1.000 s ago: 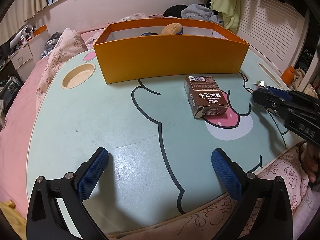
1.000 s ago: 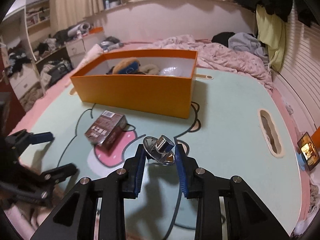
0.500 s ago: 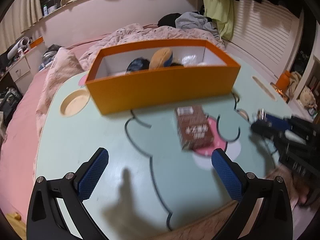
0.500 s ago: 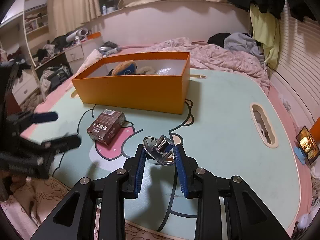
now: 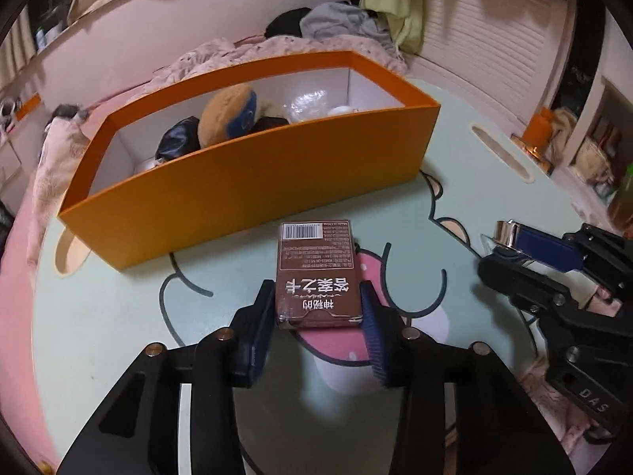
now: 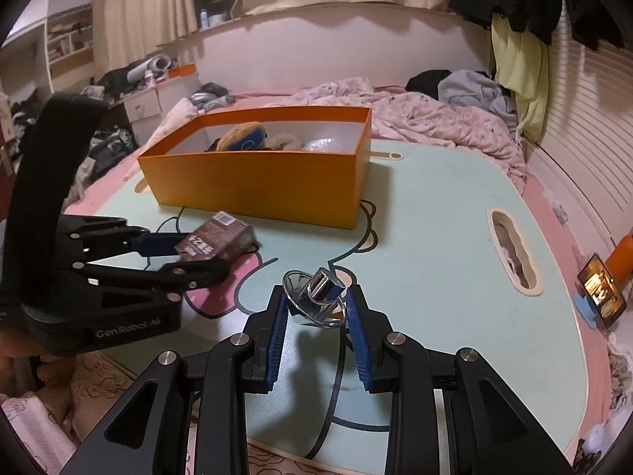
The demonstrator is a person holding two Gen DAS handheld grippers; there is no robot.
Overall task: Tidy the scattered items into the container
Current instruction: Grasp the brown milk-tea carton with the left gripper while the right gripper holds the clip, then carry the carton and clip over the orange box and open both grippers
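Brown cardboard packet [image 5: 318,277] with a barcode lies on the mint cartoon-printed table [image 5: 118,316], just before the orange rectangular box [image 5: 253,170]; the left gripper [image 5: 318,308] has just closed its blue pads against it. The right gripper [image 6: 316,308] clamps a shiny chrome metal piece [image 6: 318,297].

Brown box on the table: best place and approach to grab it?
Grip the brown box across its two long side edges near the end facing away from the orange container, coming in low from that end. It lies flat and that width fits the jaws; the left hand-held gripper has just been closing there.
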